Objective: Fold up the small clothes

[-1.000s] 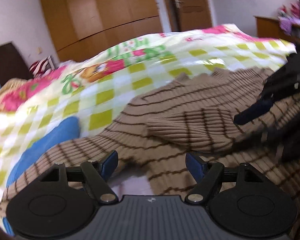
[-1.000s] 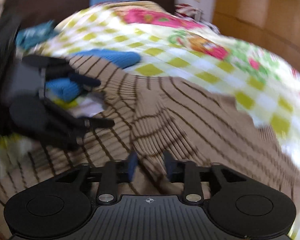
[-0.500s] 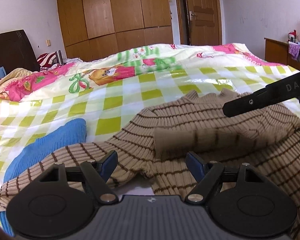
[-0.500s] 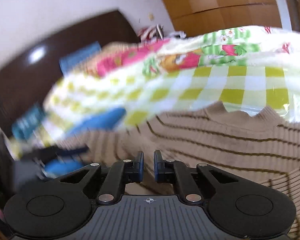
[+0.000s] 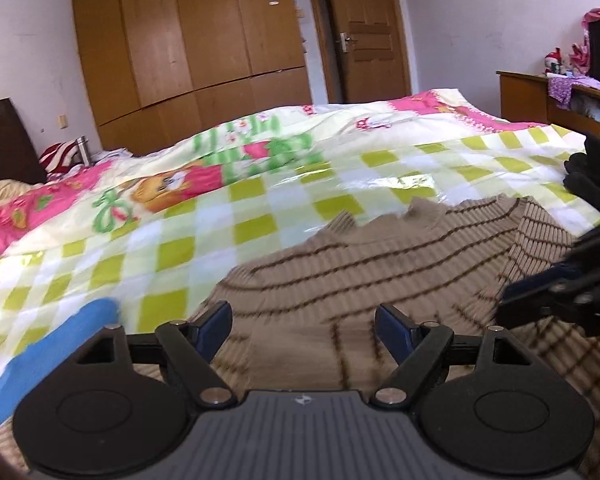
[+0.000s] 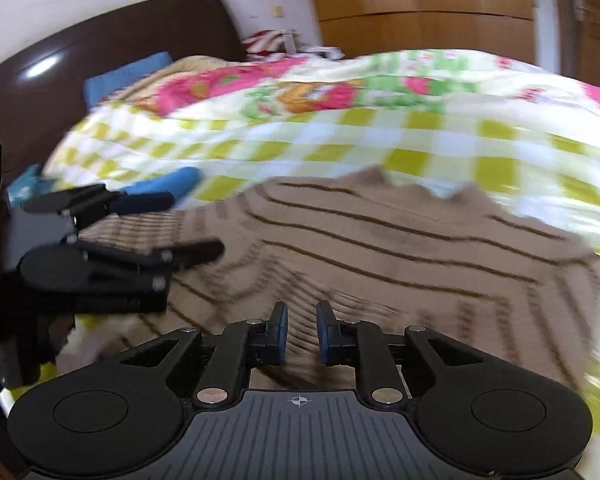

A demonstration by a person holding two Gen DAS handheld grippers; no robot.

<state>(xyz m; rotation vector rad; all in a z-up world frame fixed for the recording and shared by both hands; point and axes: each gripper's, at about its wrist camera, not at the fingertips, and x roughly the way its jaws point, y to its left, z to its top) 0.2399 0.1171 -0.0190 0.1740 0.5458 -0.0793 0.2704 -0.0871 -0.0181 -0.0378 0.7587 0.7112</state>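
Checkered bed (image 5: 260,216) holds the brown sweater (image 5: 380,264), barely folded. Left claw (image 5: 302,326) wide apart; right claw (image 6: 302,332) just reopened, empty, at 6 o'clock.

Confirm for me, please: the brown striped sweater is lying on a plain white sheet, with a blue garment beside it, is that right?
Not quite. The brown striped sweater lies on a bedcover checked in yellow-green and white with pink cartoon prints, not a plain white sheet, as the left wrist view shows. The blue garment beside it is there as you say.
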